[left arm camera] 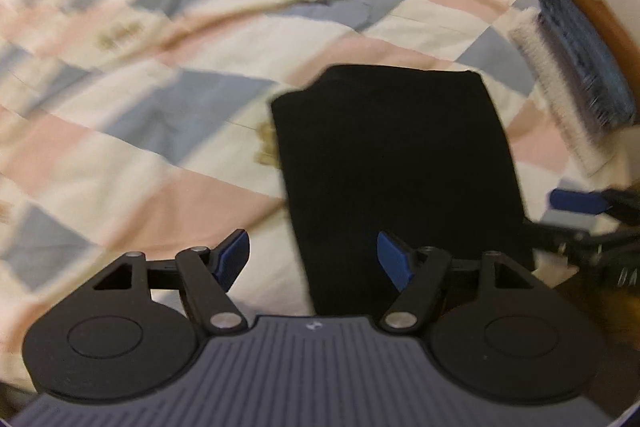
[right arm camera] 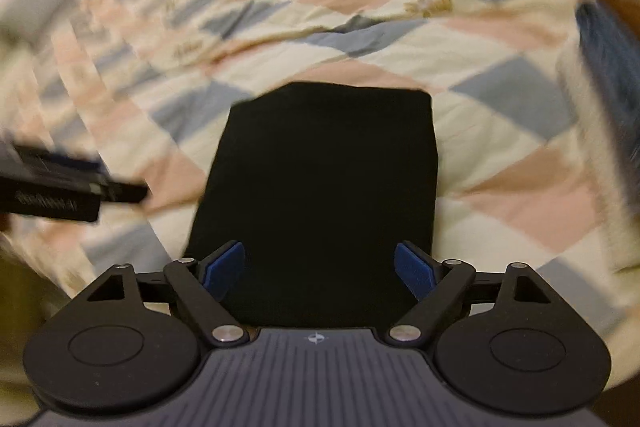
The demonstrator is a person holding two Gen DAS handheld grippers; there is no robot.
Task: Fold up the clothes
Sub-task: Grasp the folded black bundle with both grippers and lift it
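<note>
No container is seen in either view; everything lies directly on a patchwork quilt (left arm camera: 132, 163) of cream, pink and grey-blue diamonds that fills the field ahead of both tools. A black garment (left arm camera: 396, 171), folded into a flat, roughly rectangular block, is laid on the quilt. In the left wrist view it is found ahead of the left gripper (left arm camera: 314, 261) and somewhat to its right, its near edge passing under the right-hand blue pad (left arm camera: 394, 263) while the left-hand pad stands over bare quilt. The left gripper's jaws are spread wide and nothing is held between them. In the right wrist view the black garment (right arm camera: 320, 183) is centred straight ahead of the right gripper (right arm camera: 320, 269), whose blue pads (right arm camera: 224, 269) are likewise spread wide over the near end of the fabric, with nothing clamped; whether the pads touch the cloth cannot be told. A stack of folded clothes (left arm camera: 576, 67), blue fabric over a whitish ribbed piece, is seen far to the right of the left gripper, well apart from the black garment, beside a brown wooden edge. Each tool is glimpsed, blurred, at the side of the other's view.
</note>
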